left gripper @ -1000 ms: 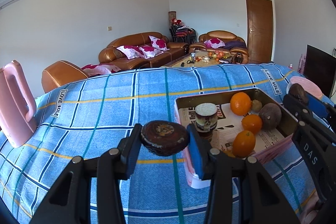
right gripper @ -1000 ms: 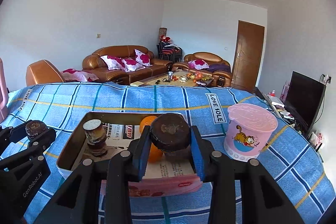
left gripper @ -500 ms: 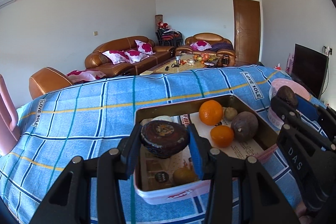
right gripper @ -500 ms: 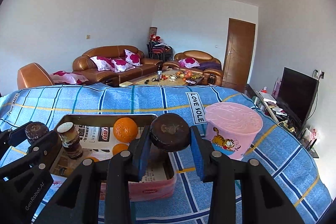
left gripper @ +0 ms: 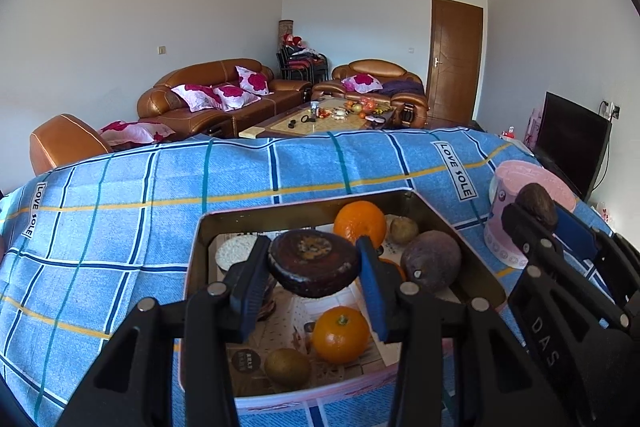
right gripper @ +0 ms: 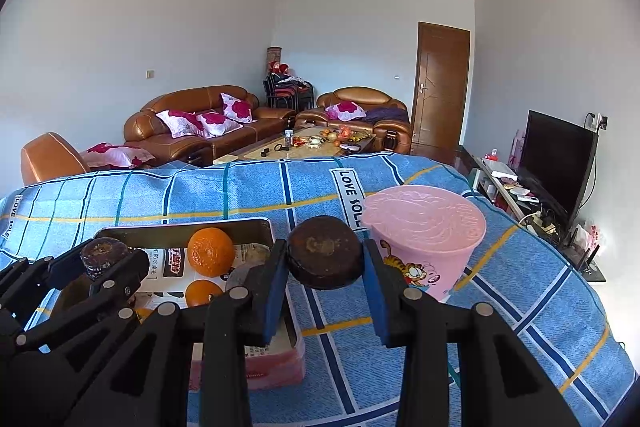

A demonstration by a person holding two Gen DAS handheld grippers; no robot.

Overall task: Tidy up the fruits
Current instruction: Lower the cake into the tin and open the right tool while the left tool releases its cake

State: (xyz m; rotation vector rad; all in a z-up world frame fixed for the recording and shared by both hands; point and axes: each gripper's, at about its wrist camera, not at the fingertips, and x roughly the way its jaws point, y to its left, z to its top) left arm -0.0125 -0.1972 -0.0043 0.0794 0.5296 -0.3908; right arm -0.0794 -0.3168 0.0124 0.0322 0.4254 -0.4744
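1. Left fruit [left gripper: 314, 263]: a dark brown, wrinkled, flattened round fruit, pinched across its width between the blue pads of the left gripper [left gripper: 314, 267]. Its broad face looks toward the camera and its long axis runs pad to pad. It hangs clear above the near-left part of the tin [left gripper: 484, 277].
2. Right fruit [right gripper: 325, 251]: same kind, pinched the same way by the right gripper [right gripper: 325, 259]. It hangs over the blue checked cloth [right gripper: 520, 287], in the gap between the tin's right wall and the pink tub [right gripper: 430, 251]. The tub appears closed by a pink lid.
3. Governing relation: the tin lies directly below and ahead of the left gripper, but to the left of the right gripper. The left hand is judged the nearer to a drop point in the tin; the right is nearer the tub.
4. Tin contents: two oranges [left gripper: 360, 225], a third mostly hidden behind the left pad, a large dark fruit [left gripper: 431, 261], two small brownish fruits, and a white-topped jar [left gripper: 236, 251], all on printed paper lining.
5. Free floor shows beneath the left fruit, between the jar and the near orange.
6. Judgement: a release by the left gripper calls for a short descent first, since the fruit would otherwise drop onto the near orange or the jar.
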